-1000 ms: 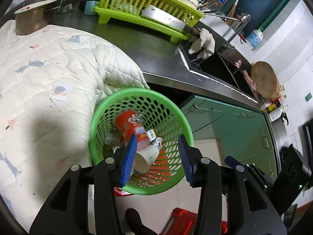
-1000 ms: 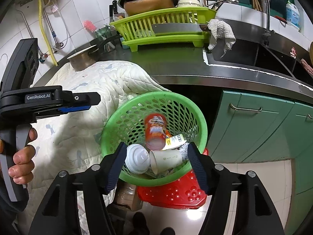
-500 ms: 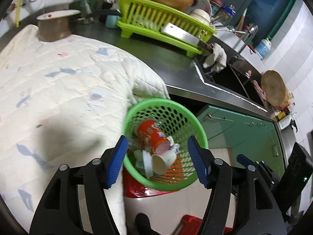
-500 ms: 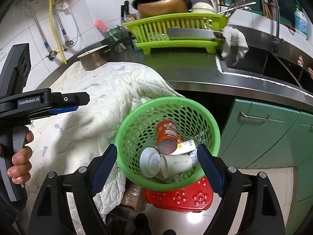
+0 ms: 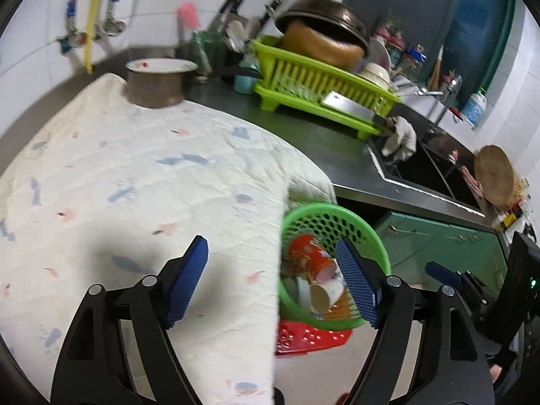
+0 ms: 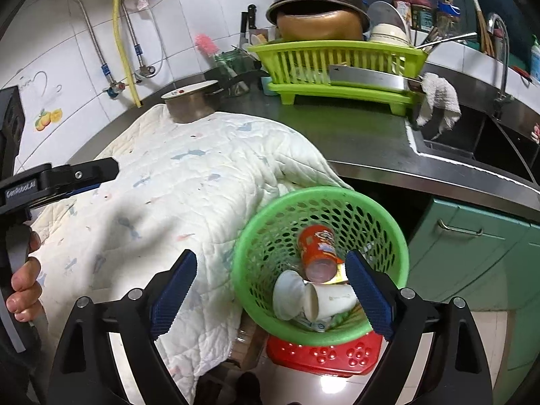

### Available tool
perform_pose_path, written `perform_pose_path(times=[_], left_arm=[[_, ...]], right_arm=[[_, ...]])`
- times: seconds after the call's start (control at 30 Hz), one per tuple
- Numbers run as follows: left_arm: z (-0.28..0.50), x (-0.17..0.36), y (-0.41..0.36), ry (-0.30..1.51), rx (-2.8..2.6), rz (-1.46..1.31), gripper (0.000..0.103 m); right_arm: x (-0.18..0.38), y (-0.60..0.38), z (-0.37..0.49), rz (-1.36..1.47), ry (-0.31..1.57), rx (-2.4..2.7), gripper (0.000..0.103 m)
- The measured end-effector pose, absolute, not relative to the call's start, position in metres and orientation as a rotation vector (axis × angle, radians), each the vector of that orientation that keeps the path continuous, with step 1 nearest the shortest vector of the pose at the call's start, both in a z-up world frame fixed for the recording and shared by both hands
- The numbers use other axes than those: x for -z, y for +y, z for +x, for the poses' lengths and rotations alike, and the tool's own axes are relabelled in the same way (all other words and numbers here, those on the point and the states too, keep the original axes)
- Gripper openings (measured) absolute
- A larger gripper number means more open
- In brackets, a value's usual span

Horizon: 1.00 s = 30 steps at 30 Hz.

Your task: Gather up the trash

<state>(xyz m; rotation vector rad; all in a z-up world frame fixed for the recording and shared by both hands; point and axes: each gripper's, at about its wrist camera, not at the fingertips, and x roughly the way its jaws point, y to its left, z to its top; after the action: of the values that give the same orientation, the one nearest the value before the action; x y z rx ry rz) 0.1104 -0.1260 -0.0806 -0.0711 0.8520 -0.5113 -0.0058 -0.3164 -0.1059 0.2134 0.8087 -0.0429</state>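
Observation:
A green mesh basket (image 6: 388, 226) stands on a red stool beside the quilt-covered counter; it also shows in the left wrist view (image 5: 337, 212). In it lie a red snack can (image 6: 317, 246), white paper cups (image 6: 332, 298) and other scraps; the can shows in the left wrist view (image 5: 308, 256) too. My left gripper (image 5: 271, 280) is open and empty, above the quilt's edge and the basket. My right gripper (image 6: 270, 295) is open and empty, above the basket's near left side. The left gripper also shows at the left of the right wrist view (image 6: 67, 177).
A white quilt (image 6: 175, 182) covers the counter's left part. A metal pot (image 6: 190, 103), a green dish rack (image 6: 341, 67) with a cleaver, a rag (image 6: 438, 96) and a sink (image 6: 489, 141) are behind. Green cabinets (image 6: 472, 256) are at right, and a red stool (image 6: 324, 354) is under the basket.
Both grippers have pulled up and left, away from the basket, and their jaws have spread wider. The trash stays in the basket.

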Motion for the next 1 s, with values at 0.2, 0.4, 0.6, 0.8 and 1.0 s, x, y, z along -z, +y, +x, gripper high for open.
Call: perform_pose_path(times=[0.2,0.4,0.6,0.8,1.0], left_arm=[[0.101,0.070,-0.093,0.797,0.410,-0.058,0.092],[0.087,0.058,-0.060,0.740,0.296,-0.036,0.095],[0.072,0.044,-0.044,0.685,0.243,0.022,0.098],[0.062,0.042,-0.028,0.680,0.220,0.026,0.098],[0.053,0.041,-0.016,0.671,0.203,0.002,0.098]], right_arm=[[0.094,-0.297,0.005,0.179,0.799,0.005,0.088],[0.082,-0.278,0.013,0.148,0.788,-0.032,0.089],[0.070,-0.262,0.022,0.139,0.775,-0.067,0.090],[0.058,-0.250,0.028,0.128,0.757,-0.085,0.090],[0.055,-0.241,0.027,0.148,0.753,-0.097,0.090]])
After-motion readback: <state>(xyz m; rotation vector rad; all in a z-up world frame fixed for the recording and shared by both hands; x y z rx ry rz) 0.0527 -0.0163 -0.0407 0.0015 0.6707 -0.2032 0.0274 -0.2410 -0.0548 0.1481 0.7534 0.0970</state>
